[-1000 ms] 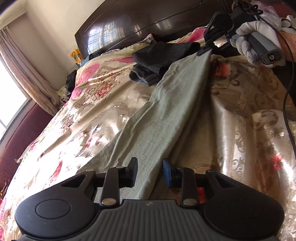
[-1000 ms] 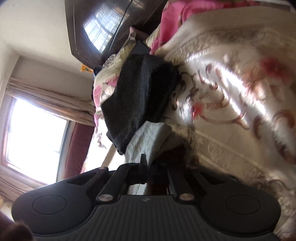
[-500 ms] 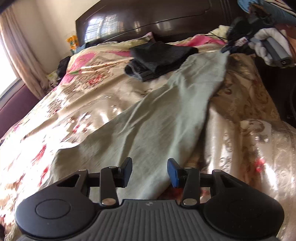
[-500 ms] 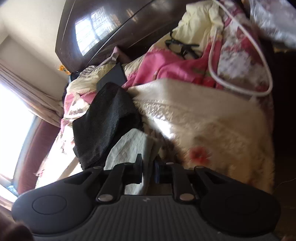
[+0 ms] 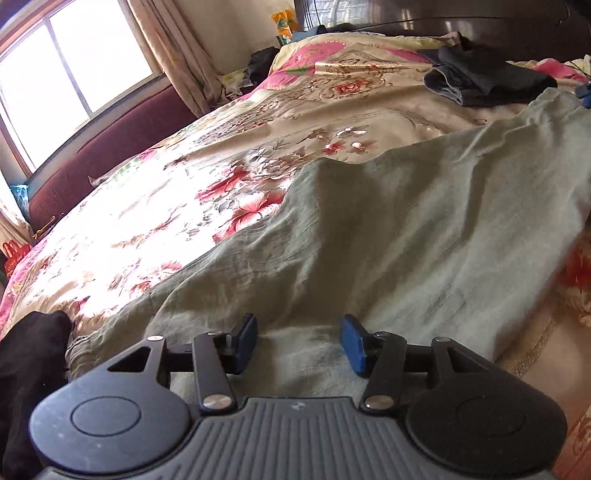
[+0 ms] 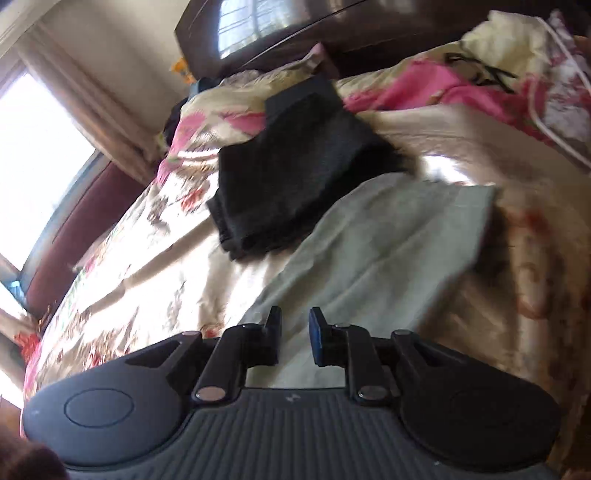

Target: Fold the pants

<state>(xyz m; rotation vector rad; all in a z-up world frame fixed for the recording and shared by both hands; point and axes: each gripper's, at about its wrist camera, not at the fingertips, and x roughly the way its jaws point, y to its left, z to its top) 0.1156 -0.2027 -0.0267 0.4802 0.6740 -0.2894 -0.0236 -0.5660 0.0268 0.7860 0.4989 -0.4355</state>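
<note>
Two grippers are in my views, and neither holds anything. My left gripper [image 5: 299,341] has its jaws spread wide above the pale green pants [image 5: 406,236], with the cloth showing in the gap between the blue pads [image 5: 352,345]; I cannot tell whether the fingertips touch it. My right gripper [image 6: 294,338] has its jaws parted by a narrower gap, empty, with the same pants [image 6: 388,240] showing beyond and below them.

The pants lie spread along the floral bedspread [image 5: 207,206], running from just in front of my left gripper away toward the head of the bed. The cloth is wrinkled, with one raised ridge near its middle. In the right wrist view the far end of the pants lies flat with a squared corner, just beside a pile of folded black clothes [image 6: 295,162] and overlapping its near edge slightly.

That dark pile [image 5: 487,79] sits near the dark wooden headboard [image 6: 332,26]. Another black garment [image 5: 29,369] is at the lower left of the left wrist view. A curtained window [image 5: 66,66] lights the far side of the bed.
</note>
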